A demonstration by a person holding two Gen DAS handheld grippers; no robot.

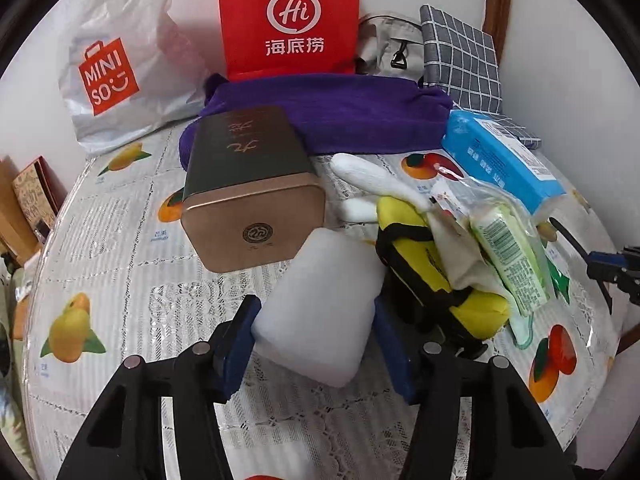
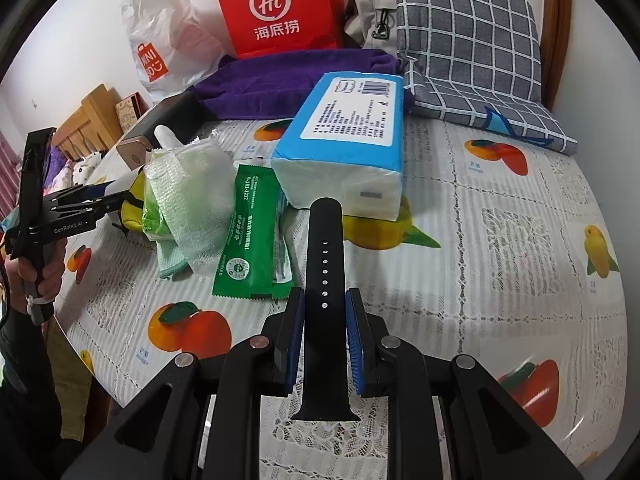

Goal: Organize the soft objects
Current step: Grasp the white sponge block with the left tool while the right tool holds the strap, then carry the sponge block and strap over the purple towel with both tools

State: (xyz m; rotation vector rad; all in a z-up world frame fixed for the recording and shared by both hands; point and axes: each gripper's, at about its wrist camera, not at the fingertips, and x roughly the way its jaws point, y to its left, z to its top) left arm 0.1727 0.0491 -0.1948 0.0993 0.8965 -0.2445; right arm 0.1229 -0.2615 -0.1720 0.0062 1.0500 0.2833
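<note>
My left gripper (image 1: 316, 336) is shut on a white foam block (image 1: 324, 304) and holds it over the table in front of a gold and dark tin (image 1: 248, 188). A yellow and black plush toy (image 1: 424, 264) with white ears lies just right of the block. My right gripper (image 2: 325, 320) is shut on a black watch strap (image 2: 325, 280) that points forward toward a blue tissue pack (image 2: 344, 136). The left gripper also shows at the far left of the right wrist view (image 2: 80, 204).
A green sachet (image 2: 248, 240), a clear bag of wipes (image 2: 188, 200), a purple towel (image 1: 328, 108), a grey checked cloth (image 2: 472, 48), a red paper bag (image 1: 288, 16), a white Miniso bag (image 1: 116, 68) and a beige pouch (image 2: 372, 12) lie on the fruit-print tablecloth (image 2: 500, 264).
</note>
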